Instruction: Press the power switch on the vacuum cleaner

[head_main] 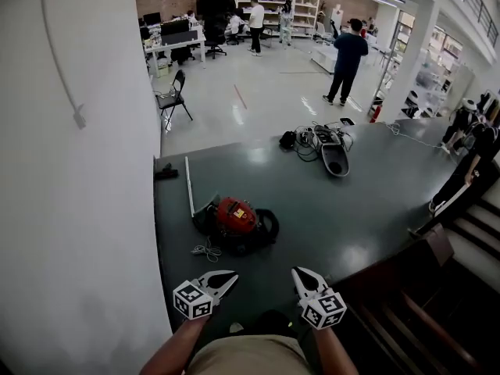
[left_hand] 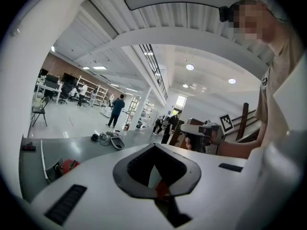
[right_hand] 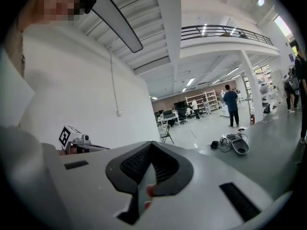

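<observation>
The vacuum cleaner is a small red and black canister lying on the dark green floor, a short way ahead of both grippers. In the left gripper view the vacuum cleaner shows low at the left. My left gripper is shut and holds nothing; its tips point at the vacuum's near side, apart from it. My right gripper is shut and holds nothing, level with the left one and to the right of the vacuum. The black pads meet at the tip, as do the right gripper's pads.
A white wall runs along the left. A white rod and a loose cable lie beside the vacuum. A grey device with tangled cables lies farther ahead. Wooden stairs descend at the right. People stand in the distance.
</observation>
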`<state>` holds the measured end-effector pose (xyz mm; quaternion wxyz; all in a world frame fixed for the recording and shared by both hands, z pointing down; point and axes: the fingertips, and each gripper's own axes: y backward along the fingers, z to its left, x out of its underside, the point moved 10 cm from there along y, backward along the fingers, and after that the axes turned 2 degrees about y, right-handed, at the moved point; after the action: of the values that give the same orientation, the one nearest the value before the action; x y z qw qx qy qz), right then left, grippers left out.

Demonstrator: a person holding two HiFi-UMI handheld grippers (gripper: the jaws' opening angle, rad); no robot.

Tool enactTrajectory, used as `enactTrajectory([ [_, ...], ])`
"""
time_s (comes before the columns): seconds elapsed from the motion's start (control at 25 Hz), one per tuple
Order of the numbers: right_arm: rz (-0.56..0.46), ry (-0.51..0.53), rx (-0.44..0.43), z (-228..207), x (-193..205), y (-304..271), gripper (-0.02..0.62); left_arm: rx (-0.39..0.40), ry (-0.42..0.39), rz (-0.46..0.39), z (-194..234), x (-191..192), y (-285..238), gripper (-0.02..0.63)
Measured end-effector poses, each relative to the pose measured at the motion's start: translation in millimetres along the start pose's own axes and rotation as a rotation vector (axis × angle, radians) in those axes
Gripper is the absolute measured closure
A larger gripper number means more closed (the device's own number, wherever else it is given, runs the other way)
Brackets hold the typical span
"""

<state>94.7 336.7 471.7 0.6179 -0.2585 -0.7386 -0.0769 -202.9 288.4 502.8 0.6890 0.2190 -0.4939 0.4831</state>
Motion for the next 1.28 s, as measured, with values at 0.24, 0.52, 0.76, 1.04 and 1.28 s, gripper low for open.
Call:
enactTrajectory([
  [0.24,0.012,0.040,-0.039,-12.2,-7.8,-32.0,0.586,-0.055,0.010,-0.055,14.6,-7.1,5.8,0.600],
  [0.52,0.019,0.005,-0.059,-52.7,-12.5,-64.3,0.586,-0.127,0.045,-0.040,43.5,-19.2,-14.6,0.600],
  [0.76,0.036,-0.009,-0.084,-102.4,-32.4,-86.6,0.586,-0.174,0.051,-0.033,44.6,-43.4,-52.8,0.600],
  [1.04,0.104,0.049,-0.020,-156.4,-44.1,-101.2,0.586,-0.236,0.090,-0.014,55.6,-51.8,-81.5,0.600],
  [1.28,0.151,-0.063,0.139,-212.6,-33.6,-106.6,0.586,-0.304,0.084,-0.040,63.5,-56.4,-101.6,0.601],
])
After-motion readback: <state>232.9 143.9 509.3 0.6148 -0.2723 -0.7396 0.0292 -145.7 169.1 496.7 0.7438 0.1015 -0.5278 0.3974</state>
